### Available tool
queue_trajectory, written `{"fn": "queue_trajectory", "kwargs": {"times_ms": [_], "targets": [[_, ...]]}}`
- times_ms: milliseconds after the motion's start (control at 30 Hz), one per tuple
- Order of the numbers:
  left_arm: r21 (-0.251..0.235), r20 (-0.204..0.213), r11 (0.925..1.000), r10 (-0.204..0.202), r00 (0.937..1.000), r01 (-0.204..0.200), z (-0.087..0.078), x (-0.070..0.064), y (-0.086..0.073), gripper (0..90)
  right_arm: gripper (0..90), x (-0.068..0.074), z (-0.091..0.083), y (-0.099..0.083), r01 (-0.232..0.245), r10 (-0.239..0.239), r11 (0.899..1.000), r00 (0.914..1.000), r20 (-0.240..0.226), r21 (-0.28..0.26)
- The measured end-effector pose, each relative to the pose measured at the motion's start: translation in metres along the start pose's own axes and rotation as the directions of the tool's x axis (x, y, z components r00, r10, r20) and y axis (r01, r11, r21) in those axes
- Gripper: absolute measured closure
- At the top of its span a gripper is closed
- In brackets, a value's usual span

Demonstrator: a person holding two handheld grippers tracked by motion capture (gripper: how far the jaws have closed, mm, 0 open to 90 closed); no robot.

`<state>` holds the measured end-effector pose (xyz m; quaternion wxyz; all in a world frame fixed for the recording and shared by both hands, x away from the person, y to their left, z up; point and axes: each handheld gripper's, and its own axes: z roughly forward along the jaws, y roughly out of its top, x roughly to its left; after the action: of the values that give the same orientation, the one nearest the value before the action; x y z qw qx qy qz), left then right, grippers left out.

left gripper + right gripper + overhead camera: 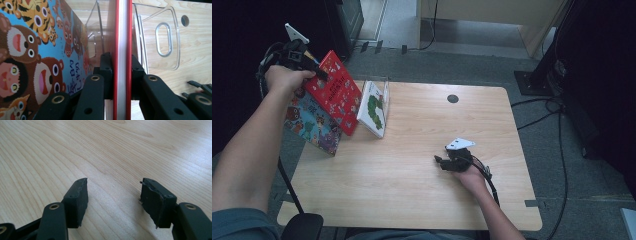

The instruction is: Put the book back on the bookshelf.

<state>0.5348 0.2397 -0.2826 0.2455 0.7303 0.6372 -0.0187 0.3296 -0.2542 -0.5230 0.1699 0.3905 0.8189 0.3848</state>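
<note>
The red book (pixel 334 92) hangs tilted above the tabletop's (pixel 422 175) left edge, pinched edge-on in the left gripper (pixel 122 72), just beside the clear acrylic holder (pixel 162 40) where a white book (pixel 373 109) already leans; the animal-cover book (pixel 312 122) sits close on the other side. Best to square the spine upright and lower it straight between the walls; the right gripper (pixel 113 195) rests wide apart and empty mid-table, free to steady the holder.
</note>
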Motion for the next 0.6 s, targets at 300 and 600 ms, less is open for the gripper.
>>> {"fn": "queue_trajectory", "kwargs": {"times_ms": [300, 600], "targets": [[0.008, -0.001, 1.0, 0.002, 1.0, -0.002, 0.0052, -0.0001, -0.0002, 79.7, 38.5, 0.0, 0.0, 0.0, 0.0, 0.0, 1.0, 1.0, 0.0, 0.0], [0.038, -0.006, 0.9993, 0.002, 1.0, -0.001, 0.0031, 0.0028, 0.0001, 78.1, 38.5, 0.0, 0.0, 0.0, 0.0, 0.0, 1.0, 1.0, 0.0, 0.0]]}}
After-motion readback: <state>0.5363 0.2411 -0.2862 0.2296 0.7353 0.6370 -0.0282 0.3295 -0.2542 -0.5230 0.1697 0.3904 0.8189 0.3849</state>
